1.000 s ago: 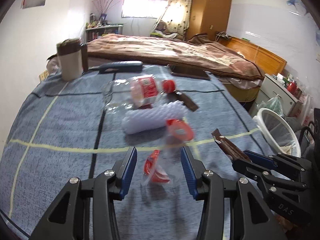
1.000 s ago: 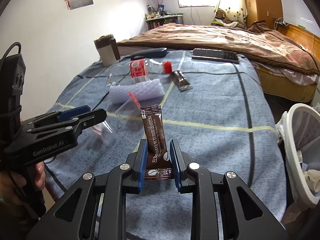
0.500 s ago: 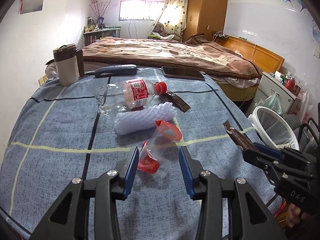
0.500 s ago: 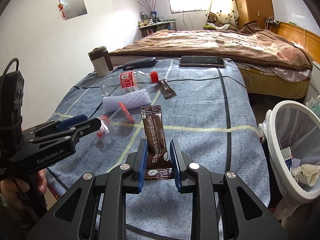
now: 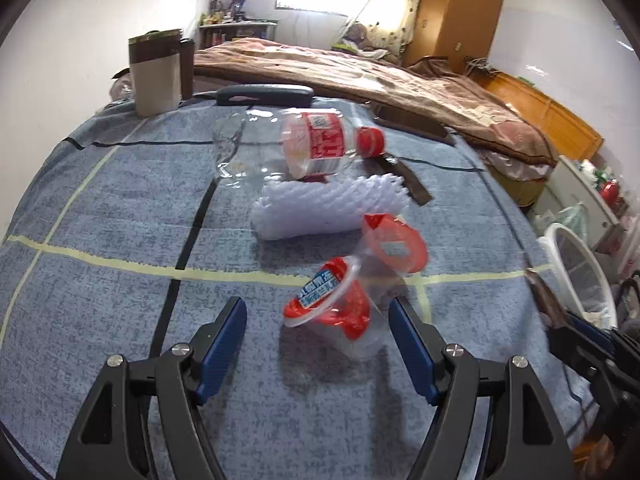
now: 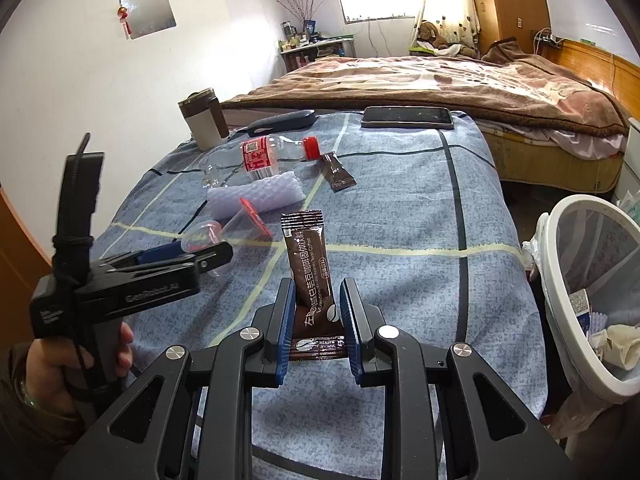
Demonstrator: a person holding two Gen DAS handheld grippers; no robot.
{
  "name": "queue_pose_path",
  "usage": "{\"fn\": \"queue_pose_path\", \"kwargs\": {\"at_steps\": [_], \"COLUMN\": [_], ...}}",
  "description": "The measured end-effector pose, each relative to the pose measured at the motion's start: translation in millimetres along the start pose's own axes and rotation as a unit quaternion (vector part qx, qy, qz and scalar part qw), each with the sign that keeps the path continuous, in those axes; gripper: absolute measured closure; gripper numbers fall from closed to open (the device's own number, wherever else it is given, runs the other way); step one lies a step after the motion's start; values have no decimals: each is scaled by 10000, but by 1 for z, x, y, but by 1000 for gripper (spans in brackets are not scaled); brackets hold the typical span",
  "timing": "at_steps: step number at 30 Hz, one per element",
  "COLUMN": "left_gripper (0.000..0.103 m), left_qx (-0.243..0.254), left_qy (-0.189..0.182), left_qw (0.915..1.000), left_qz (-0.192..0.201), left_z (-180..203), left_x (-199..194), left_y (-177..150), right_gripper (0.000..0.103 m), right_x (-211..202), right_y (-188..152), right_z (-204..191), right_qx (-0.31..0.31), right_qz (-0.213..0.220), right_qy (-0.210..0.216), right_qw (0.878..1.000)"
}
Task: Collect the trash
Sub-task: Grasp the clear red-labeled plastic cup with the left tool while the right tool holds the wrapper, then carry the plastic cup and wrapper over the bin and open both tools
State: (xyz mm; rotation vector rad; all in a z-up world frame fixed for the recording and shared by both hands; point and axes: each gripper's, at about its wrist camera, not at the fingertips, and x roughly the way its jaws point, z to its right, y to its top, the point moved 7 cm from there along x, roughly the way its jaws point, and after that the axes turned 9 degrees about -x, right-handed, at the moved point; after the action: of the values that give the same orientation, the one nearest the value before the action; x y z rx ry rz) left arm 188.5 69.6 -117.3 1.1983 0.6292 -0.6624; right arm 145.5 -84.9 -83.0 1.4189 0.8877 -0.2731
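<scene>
The clear cup [image 5: 352, 312] with red lids lies on the table between the left gripper [image 5: 318, 344] fingers, nearer the right one, mouth tilted up-left, untouched as the jaws have just been opening wider than before, while the right gripper [image 6: 318, 332] clamps a coffee sachet [image 6: 312, 276]

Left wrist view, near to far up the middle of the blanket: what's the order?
Clear plastic cup with red lid → white foam net sleeve → clear plastic bottle with red cap → dark blue case.
</scene>
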Motion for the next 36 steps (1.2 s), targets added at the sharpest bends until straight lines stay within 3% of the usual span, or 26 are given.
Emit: {"fn": "queue_pose_path", "kwargs": {"at_steps": [4,17,26,36], "left_gripper": [47,47,47,48], "left_qx": [-120,-556,-269,378], "left_qy": [-63,-260,-261,-538], "left_qw": [9999,9980,9983,9954], "left_qz": [24,125,436,696], "left_z": [-1,-11,2,55], "left_x": [1,0,-20,-53], "left_y": [1,10,13,17], "right_gripper": [78,78,78,78], "right_x": [1,5,4,-18], "right_y": [-1,-2,-1,4], "right_z": [0,0,5,27], "right_qx": [-5,-13,67,262], "right_qz": [-18,-90,-47,207], "right_qy": [10,59,32,-166], "right_qw": [10000,9999,10000,9993]}}
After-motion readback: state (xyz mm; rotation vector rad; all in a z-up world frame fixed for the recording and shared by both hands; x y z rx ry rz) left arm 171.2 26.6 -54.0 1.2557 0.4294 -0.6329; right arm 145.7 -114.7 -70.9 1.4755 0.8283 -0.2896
